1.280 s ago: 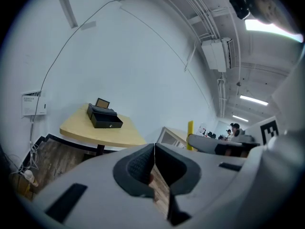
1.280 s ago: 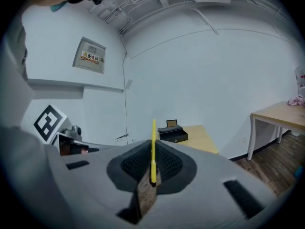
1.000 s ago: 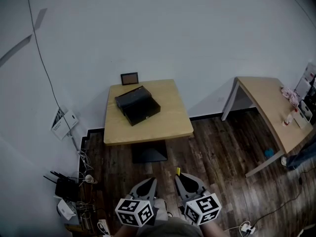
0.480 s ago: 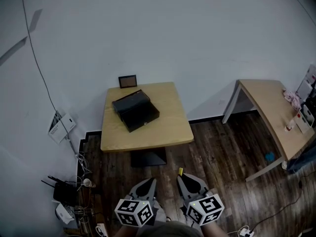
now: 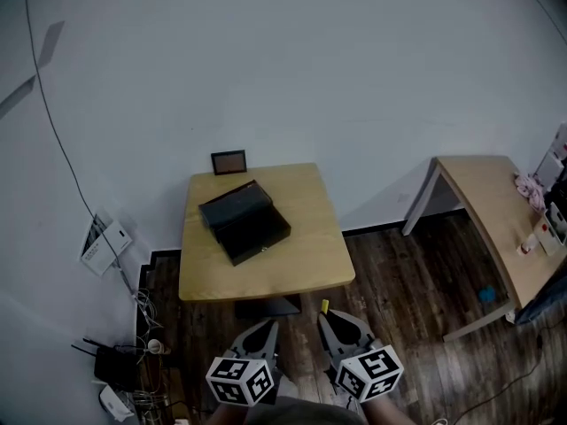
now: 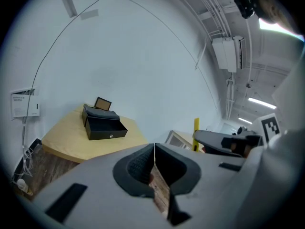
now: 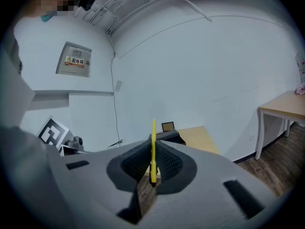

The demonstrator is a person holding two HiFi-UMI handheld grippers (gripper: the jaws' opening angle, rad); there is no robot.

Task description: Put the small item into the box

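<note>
— Grip first: your right tongs (image 7: 152, 168) are clamped on a thin yellow strip (image 7: 153, 144). It stands upright between the pads, and its top end pokes out past the tips.

— Your left tongs (image 6: 154, 162) are pressed pad to pad, with nothing between them. You hold both pairs low in front of you, side by side and a little apart, tips pointing towards the desk (image 5: 306, 246).

— So the yellow strip is well apart from the box (image 5: 245, 220). The box is black and lies on the back left part of the desk, turned at an angle to its edges. Your tongs are over the dark wooden floor (image 5: 390, 273), on the near side of the desk.

— From your left gripper view the box shows a front with a small round knob and a flat dark part lying on top. I cannot tell whether it is open.

— Just behind the box a small frame (image 5: 229, 161) stands at the desk's back edge, against the white wall (image 5: 292, 60).

— Off to your right a second desk (image 5: 496, 206) stands near the same wall. A few things lie on it, too small to name.
</note>
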